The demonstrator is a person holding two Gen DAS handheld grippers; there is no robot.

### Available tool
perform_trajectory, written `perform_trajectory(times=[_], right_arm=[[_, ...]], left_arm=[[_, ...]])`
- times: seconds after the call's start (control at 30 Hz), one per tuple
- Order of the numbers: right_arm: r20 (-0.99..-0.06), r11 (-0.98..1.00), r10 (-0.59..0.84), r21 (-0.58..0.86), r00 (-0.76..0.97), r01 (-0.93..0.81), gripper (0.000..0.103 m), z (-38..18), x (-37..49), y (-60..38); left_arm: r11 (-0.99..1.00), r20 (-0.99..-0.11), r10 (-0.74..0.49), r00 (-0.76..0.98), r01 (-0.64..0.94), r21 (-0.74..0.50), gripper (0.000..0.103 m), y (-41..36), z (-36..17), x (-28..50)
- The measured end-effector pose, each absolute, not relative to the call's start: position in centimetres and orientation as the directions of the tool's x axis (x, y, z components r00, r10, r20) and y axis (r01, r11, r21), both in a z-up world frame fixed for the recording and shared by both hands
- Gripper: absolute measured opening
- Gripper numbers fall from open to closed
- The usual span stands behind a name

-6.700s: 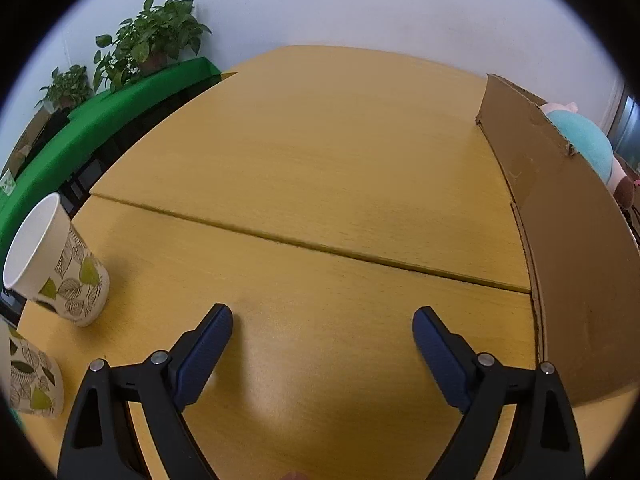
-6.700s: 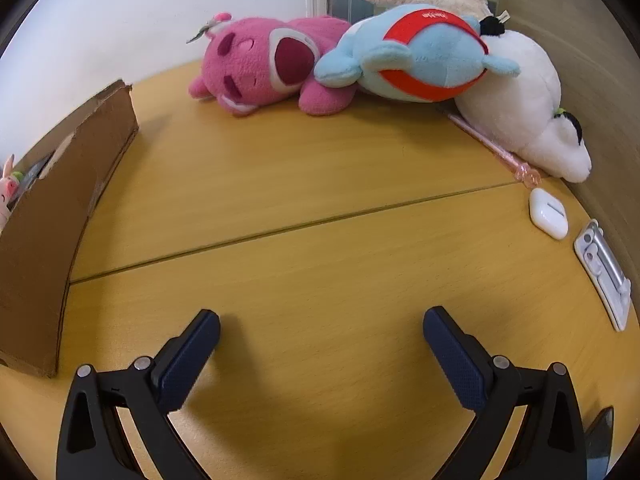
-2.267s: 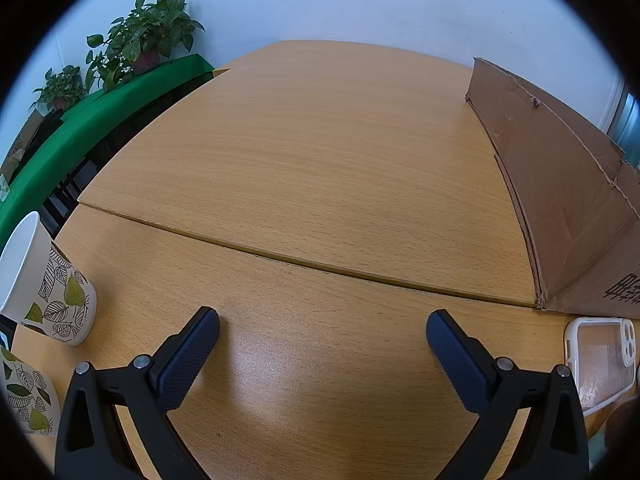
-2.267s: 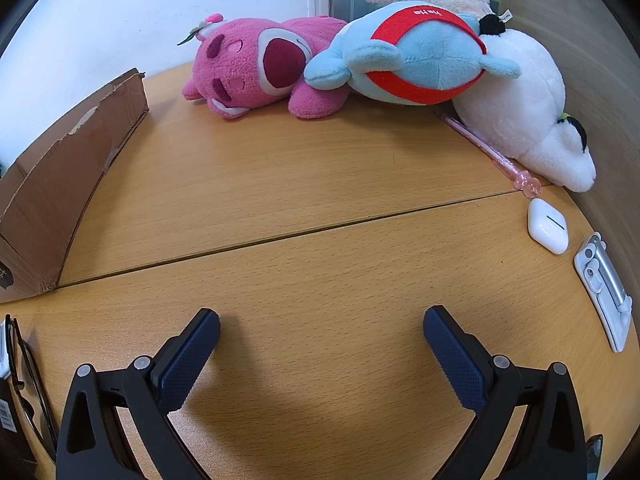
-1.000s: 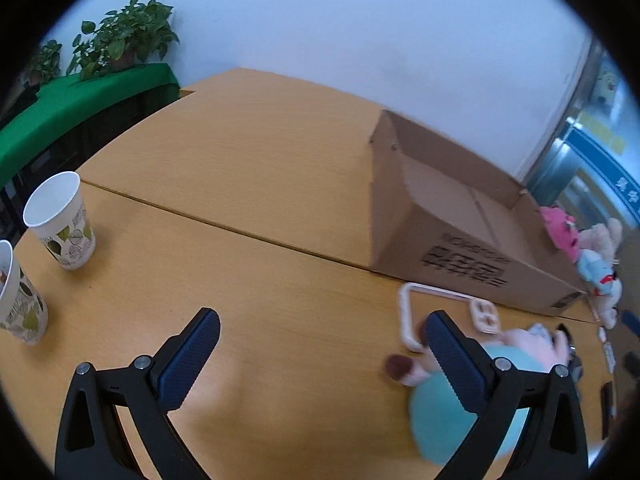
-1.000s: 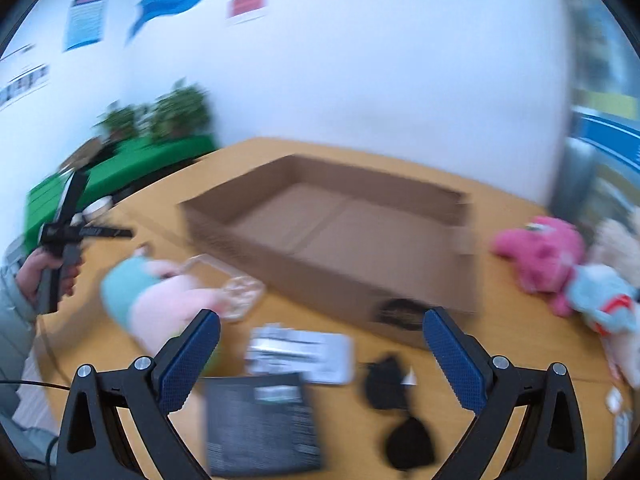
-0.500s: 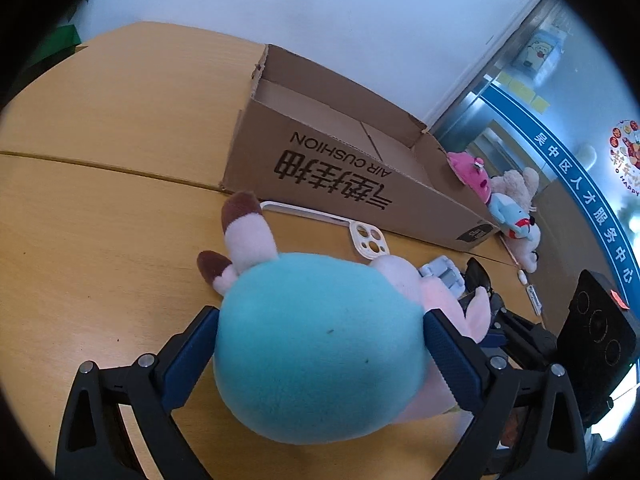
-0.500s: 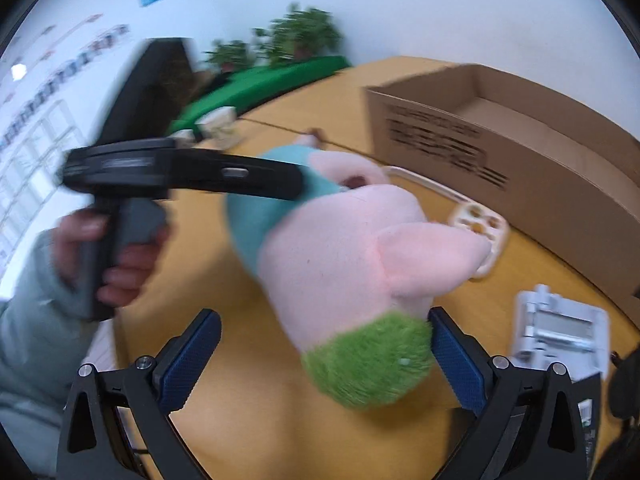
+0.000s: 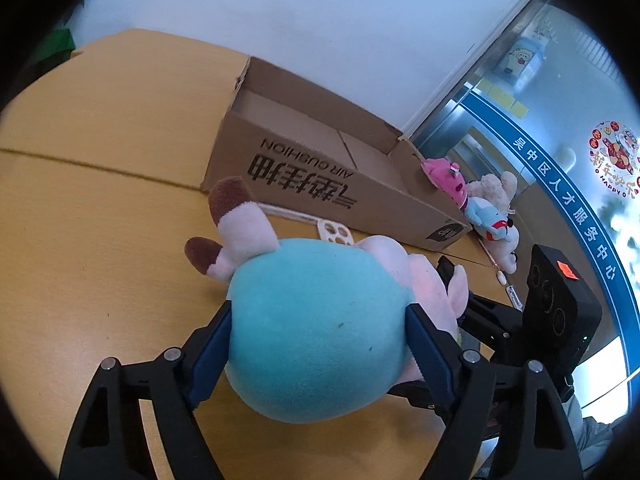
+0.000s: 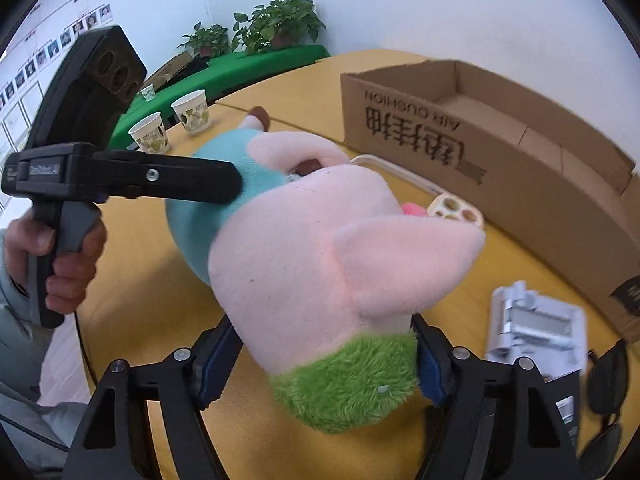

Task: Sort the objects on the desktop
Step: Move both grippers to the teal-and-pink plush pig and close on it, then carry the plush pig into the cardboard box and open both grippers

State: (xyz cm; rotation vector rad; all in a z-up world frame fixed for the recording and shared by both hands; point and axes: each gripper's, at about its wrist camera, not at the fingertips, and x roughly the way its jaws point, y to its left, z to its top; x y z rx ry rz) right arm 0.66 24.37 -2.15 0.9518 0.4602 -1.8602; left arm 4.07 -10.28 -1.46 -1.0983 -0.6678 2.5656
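I have both tools clamped on the plush pig (image 9: 316,332): my left gripper (image 9: 318,354) squeezes its teal body and my right gripper (image 10: 328,364) its green end, held over the table's (image 9: 100,160) near part and hiding much of the white phone case (image 9: 334,234) behind. Beyond it the cardboard box (image 9: 320,184), printed "AIR CUSHION" upside down, shows only bare floor inside. Two leaf-patterned paper cups (image 10: 192,114) stand at the table's far edge, contents unseen.

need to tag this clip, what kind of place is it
Probably an office or public service centre: a wooden table, staff photo charts on the wall, potted plants, and a glass door with a blue Chinese service-centre band.
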Motion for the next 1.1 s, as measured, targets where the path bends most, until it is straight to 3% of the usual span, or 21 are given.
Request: perform_trajectory(times=[0.4,0.63,0.87,1.1], right_arm=[[-0.571,-0.533,-0.652,-0.124,-0.5,0.837,0.072,13.7,-6.7,27.7],[-0.495,-0.528,-0.669,-0.209,-0.555,0.823,0.072,20.9,-14.2,26.6],[-0.55,-0.503,-0.664,-0.173,-0.507,0.847,0.072,19.9,-24.0,22.0],[-0.694,-0.54,-0.583,-0.058,-0.422,0.84,0.072,9.9,-33.8,18.3]], left_arm=[[-0.901,-0.363,0.411,-0.836,-0.313,-0.3,0.082,-6.9,15.6,-5.6],[-0.923,-0.283,0.367,-0.886,-0.309,-0.23,0.082,-8.5,21.1,-12.9],[-0.939,-0.362,0.311,-0.879,-0.225,-0.26,0.082,-11.7,18.4,-21.5],[-0.936,-0.567,0.302,-0.766,-0.127,-0.327,0.082,-13.2,8.4,-32.0]])
